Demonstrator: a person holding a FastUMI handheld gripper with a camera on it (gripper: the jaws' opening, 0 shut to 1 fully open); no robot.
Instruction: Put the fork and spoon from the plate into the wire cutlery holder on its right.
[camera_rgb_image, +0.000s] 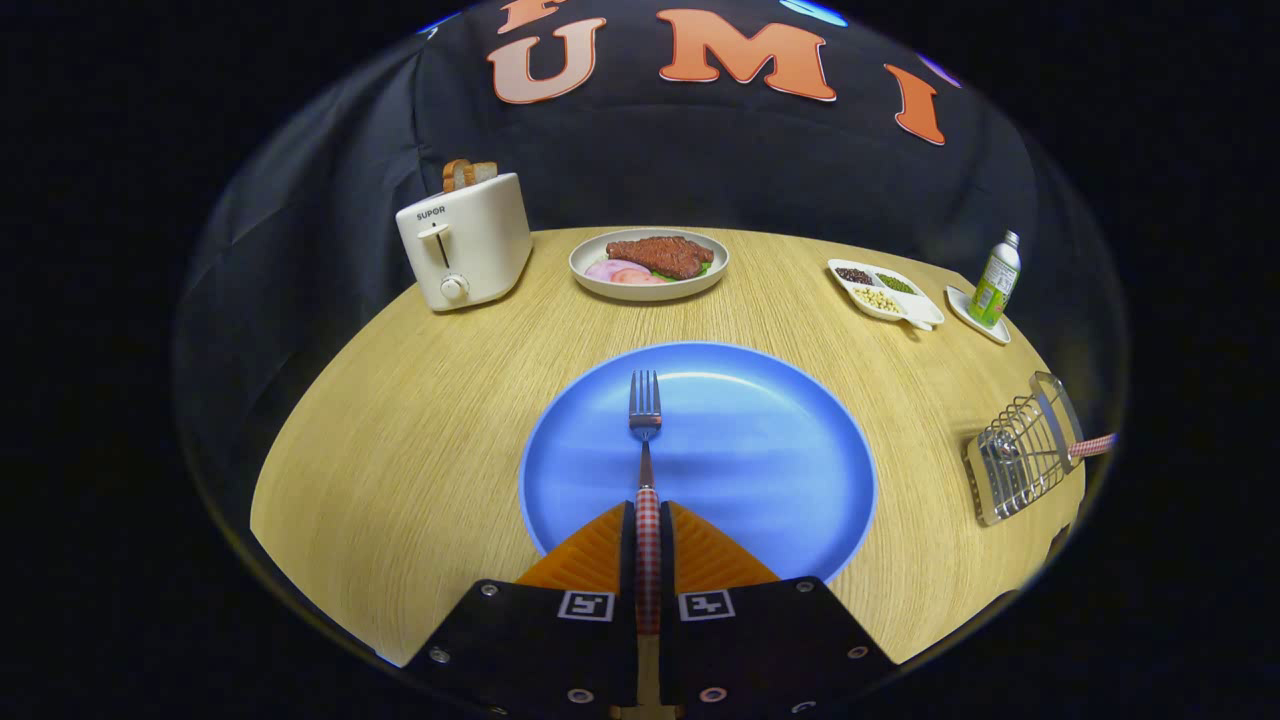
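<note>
1. The gripper has its two fingers drawn close together on the red-and-white checked handle of a fork, one pressing on each side.
2. The fork points straight ahead from the fingers, its tines over the middle of a blue plate on a pale wood-grain desk; whether the tines touch the plate cannot be told.
3. To the right of the plate, well apart from it near the desk's edge, stands the wire cutlery holder, with a second checked handle sticking out of it to the right.
4. Beyond the plate sits a shallow bowl with a slab of brown meat, pink slices and some green leaf.
5. Left of that bowl stands a white toaster with toast poking from its slot.
6. At the far right, a white divided dish holds dark, green and pale beans, and just beside it a small bottle with a green label stands on a white saucer.
</note>
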